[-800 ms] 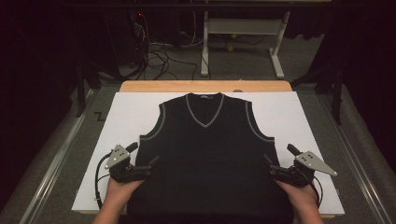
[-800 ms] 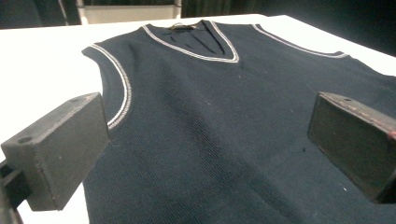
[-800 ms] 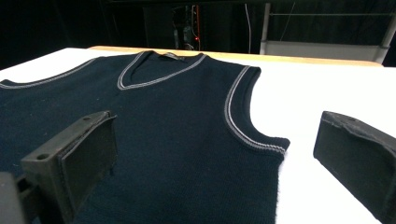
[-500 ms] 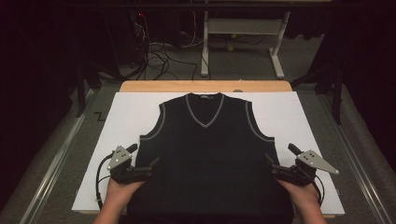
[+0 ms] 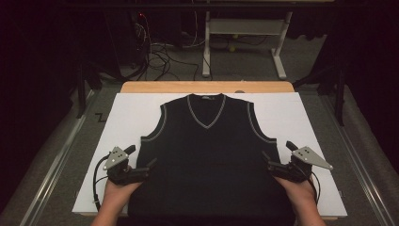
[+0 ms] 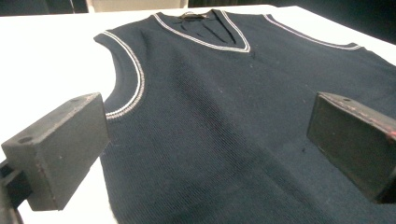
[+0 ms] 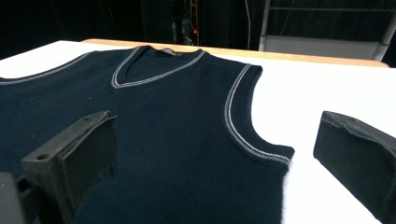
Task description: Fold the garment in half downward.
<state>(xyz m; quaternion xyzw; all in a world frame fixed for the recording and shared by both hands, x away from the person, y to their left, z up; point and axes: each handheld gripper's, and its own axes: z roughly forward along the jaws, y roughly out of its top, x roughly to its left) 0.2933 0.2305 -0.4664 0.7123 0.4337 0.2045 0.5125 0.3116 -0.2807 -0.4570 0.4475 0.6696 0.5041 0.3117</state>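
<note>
Flanking dark navy knitted vest [image 5: 210, 155] at frame bottom: left gripper [image 5: 141, 172], right gripper [image 5: 275, 167], jaws wide, empty.

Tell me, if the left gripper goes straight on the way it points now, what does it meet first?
Most likely the dark vest: the open left gripper points across its left side edge, low above the fabric, though its exact height is unclear.

The right gripper [image 7: 210, 154] stands with its black jaws wide apart, nothing between the pads, low over a dark navy sleeveless V-neck vest [image 7: 163, 116] lying flat on the white table cover [image 7: 317, 88] — one jaw above the knit, the other over bare white beside the grey-trimmed armhole [image 7: 238, 121]
</note>
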